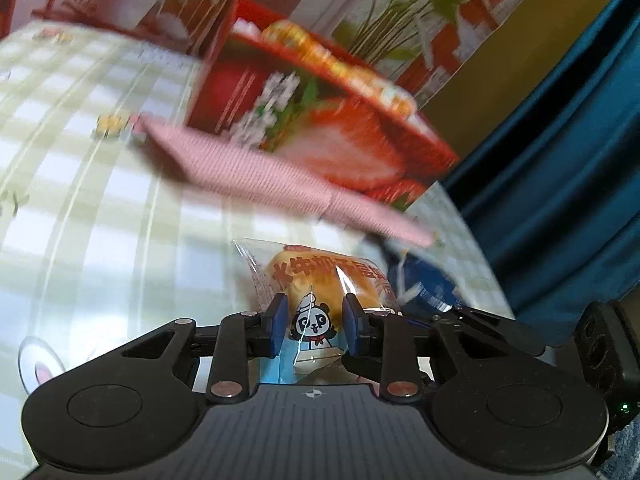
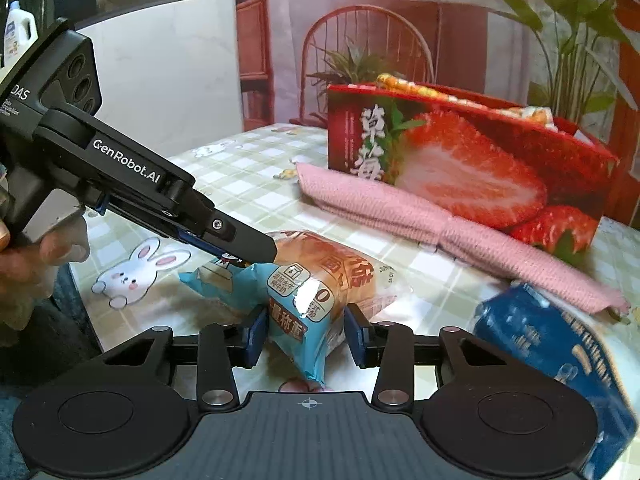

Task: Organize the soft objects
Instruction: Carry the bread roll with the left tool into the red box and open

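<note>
1. The bread packet (image 2: 320, 280) lies on the tabletop (image 2: 240, 184), in front of the pink knitted cloth (image 2: 400, 212) and the red strawberry box (image 2: 460, 160).
2. It is a soft golden bun sealed in clear film that turns light blue at one end, and the film is crinkled and glossy where the light hits it.
3. Seen from the left wrist, the packet (image 1: 320, 292) carries a cartoon panda in a chef's hat and red Chinese lettering across the bun.
4. From the right wrist, the blue end shows a small milk-carton symbol, an orange band of Chinese characters and a "0" mark; the finer print is too small to read.
5. The left gripper (image 1: 316, 322) has its blue-padded fingers (image 1: 280, 320) narrow and pressed against the panda end of the packet, so it is holding it.
6. The right gripper (image 2: 306, 334) has its fingers (image 2: 252, 334) set close on either side of the blue end, touching the film.
7. The left gripper's body (image 2: 120, 168) reads "GenRobot.AI" in white along its side.
8. The strawberry box bears large white Chinese characters beside a sliced strawberry picture.
9. A blue packet (image 2: 560, 356) with pale lettering, blurred, lies near the bread on the right.
10. A white rabbit (image 2: 136, 268) is printed on the checked cloth.
</note>
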`<state>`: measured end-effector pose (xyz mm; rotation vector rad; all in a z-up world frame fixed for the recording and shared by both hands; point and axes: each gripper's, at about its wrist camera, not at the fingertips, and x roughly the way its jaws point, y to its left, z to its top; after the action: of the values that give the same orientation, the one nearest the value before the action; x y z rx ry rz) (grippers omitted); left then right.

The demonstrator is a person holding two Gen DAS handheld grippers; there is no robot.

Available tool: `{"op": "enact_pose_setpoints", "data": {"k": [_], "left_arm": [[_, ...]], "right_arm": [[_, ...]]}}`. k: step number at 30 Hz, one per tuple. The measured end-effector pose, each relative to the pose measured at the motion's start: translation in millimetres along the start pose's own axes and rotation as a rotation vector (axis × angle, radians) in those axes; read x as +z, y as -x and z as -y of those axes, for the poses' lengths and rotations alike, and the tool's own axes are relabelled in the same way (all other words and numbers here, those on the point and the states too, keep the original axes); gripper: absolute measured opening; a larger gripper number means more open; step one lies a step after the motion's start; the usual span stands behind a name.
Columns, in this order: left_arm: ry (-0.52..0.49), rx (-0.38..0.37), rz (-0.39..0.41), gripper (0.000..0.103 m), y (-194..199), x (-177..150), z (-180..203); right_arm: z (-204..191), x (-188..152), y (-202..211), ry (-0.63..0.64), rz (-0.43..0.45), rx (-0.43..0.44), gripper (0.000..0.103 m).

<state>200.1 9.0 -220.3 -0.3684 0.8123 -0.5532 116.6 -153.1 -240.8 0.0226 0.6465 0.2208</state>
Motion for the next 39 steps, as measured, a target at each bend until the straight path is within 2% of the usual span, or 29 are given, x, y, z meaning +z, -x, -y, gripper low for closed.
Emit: {"op": "enact_pose_setpoints", "data": {"k": [4, 8, 12, 15, 19, 22, 29, 34, 39], "left_arm": [[-0.064, -0.016, 0.059, 0.030, 8.9, 31.4, 21.3], [-0.134, -0.018, 0.106, 0.030, 7.4, 73.4, 44.8], [-0.198, -0.014, 0.153, 0.030, -4.4, 118.1, 62.9], [-0.224, 0.006, 0.157, 0.030, -22.9, 149.2, 71.6], [-0.222, 0.030, 0.143, 0.030, -51.1, 181.1, 70.5], [-0.214, 0.065, 0.123, 0.030, -71.1, 193.3, 62.8], [-0.208, 0.158, 0.039, 0.030, -116.2, 208.5, 36.7], [-0.257, 0.235, -0.028, 0.032, -145.7, 223.4, 34.2], [-0.285, 0.274, -0.075, 0.033, -161.9, 230.6, 35.7]], "right_arm": [[9.0, 22.4, 13.0, 0.017, 0.059, -0.011, 0.038], [24.7, 59.5, 23.1, 0.077, 0.113, -0.039, 0.038], [49.6, 100.2, 26.4, 0.105, 0.156, -0.071, 0.038], [69.1, 129.3, 18.8, 0.128, 0.165, -0.104, 0.038], [95.9, 157.6, -2.5, 0.135, 0.139, -0.143, 0.038], [117.8, 171.5, -26.6, 0.103, 0.106, -0.151, 0.038], [145.1, 174.4, -86.3, 0.057, -0.007, -0.173, 0.038], [167.9, 176.1, -118.5, -0.044, -0.097, -0.163, 0.044], [193.7, 181.1, -135.8, -0.196, -0.164, -0.142, 0.044]]}}
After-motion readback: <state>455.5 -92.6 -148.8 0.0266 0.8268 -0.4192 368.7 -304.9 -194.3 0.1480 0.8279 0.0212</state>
